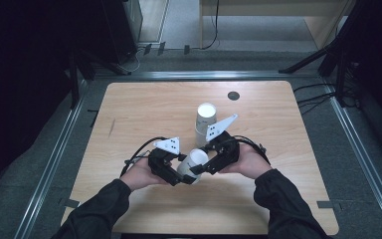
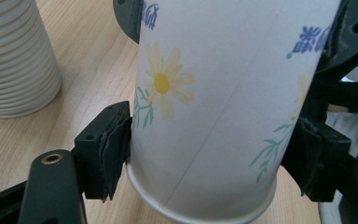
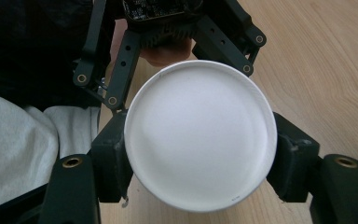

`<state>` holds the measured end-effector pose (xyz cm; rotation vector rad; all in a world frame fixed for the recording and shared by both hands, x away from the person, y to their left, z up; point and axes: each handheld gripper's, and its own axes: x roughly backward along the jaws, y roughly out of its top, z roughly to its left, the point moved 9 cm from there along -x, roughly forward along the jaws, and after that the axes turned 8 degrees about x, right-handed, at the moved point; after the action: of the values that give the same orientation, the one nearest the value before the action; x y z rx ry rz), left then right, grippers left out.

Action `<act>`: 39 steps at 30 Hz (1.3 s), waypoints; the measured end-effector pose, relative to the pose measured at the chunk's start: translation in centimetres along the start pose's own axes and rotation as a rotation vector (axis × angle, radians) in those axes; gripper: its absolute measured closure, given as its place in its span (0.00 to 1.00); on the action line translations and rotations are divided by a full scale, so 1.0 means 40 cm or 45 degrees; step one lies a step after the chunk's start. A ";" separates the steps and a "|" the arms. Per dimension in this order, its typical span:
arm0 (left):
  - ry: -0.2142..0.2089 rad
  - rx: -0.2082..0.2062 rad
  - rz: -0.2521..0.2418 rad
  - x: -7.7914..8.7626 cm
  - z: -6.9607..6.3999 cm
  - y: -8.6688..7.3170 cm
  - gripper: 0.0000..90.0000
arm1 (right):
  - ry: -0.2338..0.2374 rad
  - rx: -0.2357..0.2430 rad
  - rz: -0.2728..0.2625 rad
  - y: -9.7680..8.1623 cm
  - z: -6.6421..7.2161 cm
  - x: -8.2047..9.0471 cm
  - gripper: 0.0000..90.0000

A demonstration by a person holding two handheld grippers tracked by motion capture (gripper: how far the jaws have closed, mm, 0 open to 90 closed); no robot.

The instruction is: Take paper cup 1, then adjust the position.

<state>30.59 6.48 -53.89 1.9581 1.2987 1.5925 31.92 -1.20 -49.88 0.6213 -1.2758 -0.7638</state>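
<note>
I see white paper cup with daisy print [image 1: 193, 165] held above light wooden bench [image 1: 144, 104], near its front edge. My left hand-held gripper [image 1: 180, 175] clamps cup's side near base. My right hand-held gripper [image 1: 202, 167] clamps same cup near rim. Stack of white paper cups [image 1: 205, 122] stands just behind.

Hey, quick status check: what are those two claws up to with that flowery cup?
Left gripper and right gripper both clamp the paper cup, held above the table. Stack of cups stands just behind; nothing blocks.
</note>
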 end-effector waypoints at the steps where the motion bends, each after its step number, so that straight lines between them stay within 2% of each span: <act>1: 0.001 -0.003 0.001 0.001 0.000 0.000 0.26 | 0.000 0.000 -0.001 0.000 0.000 0.000 0.38; 7: 0.008 -0.017 0.009 0.007 0.000 -0.001 0.27 | -0.002 0.010 -0.002 0.002 0.000 0.000 0.37; 9: 0.007 -0.014 0.016 0.012 0.002 -0.002 0.27 | -0.012 0.023 -0.003 0.003 0.000 0.001 0.35; 10: 0.007 -0.009 0.019 0.016 0.003 -0.004 0.27 | -0.032 0.035 -0.012 0.005 -0.003 0.004 0.30; 12: 0.018 -0.012 0.024 0.027 0.009 -0.006 0.27 | -0.042 0.035 -0.016 0.005 -0.005 0.007 0.29; 18: 0.058 0.024 0.043 0.081 0.036 -0.013 0.27 | -0.086 0.058 -0.017 -0.016 -0.011 0.020 0.28; 22: 0.097 0.022 0.077 0.097 0.046 -0.015 0.27 | -0.118 0.085 0.003 -0.029 -0.013 0.017 0.28; 23: 0.122 0.009 0.112 0.104 0.052 -0.015 0.27 | -0.137 0.087 -0.008 -0.035 -0.016 0.018 0.28; 24: 0.131 -0.001 0.122 0.107 0.054 -0.014 0.27 | -0.140 0.082 -0.013 -0.037 -0.017 0.018 0.28; 27: 0.128 -0.003 0.134 0.113 0.059 -0.010 0.27 | -0.146 0.075 -0.008 -0.041 -0.018 0.018 0.28; 31: 0.146 -0.007 0.177 0.132 0.080 0.005 0.27 | -0.165 0.054 -0.014 -0.043 -0.023 0.020 0.28; 34: 0.141 -0.005 0.206 0.135 0.081 0.016 0.27 | -0.165 0.044 -0.020 -0.045 -0.024 0.018 0.29; 36: 0.140 -0.042 0.270 0.135 0.078 0.027 0.27 | -0.171 0.030 -0.012 -0.050 -0.025 0.012 0.29; 37: 0.140 -0.042 0.270 0.135 0.078 0.027 0.27 | -0.170 0.030 -0.008 -0.051 -0.025 0.010 0.29; 38: 0.142 -0.072 0.311 0.133 0.076 0.029 0.27 | -0.173 0.031 -0.010 -0.051 -0.025 0.010 0.29; 39: 0.145 -0.079 0.316 0.131 0.076 0.030 0.27 | -0.175 0.034 -0.012 -0.051 -0.025 0.011 0.29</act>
<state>33.71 10.81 -50.83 2.0831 1.0638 1.8603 32.64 -2.80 -51.40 0.6051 -1.4119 -0.8098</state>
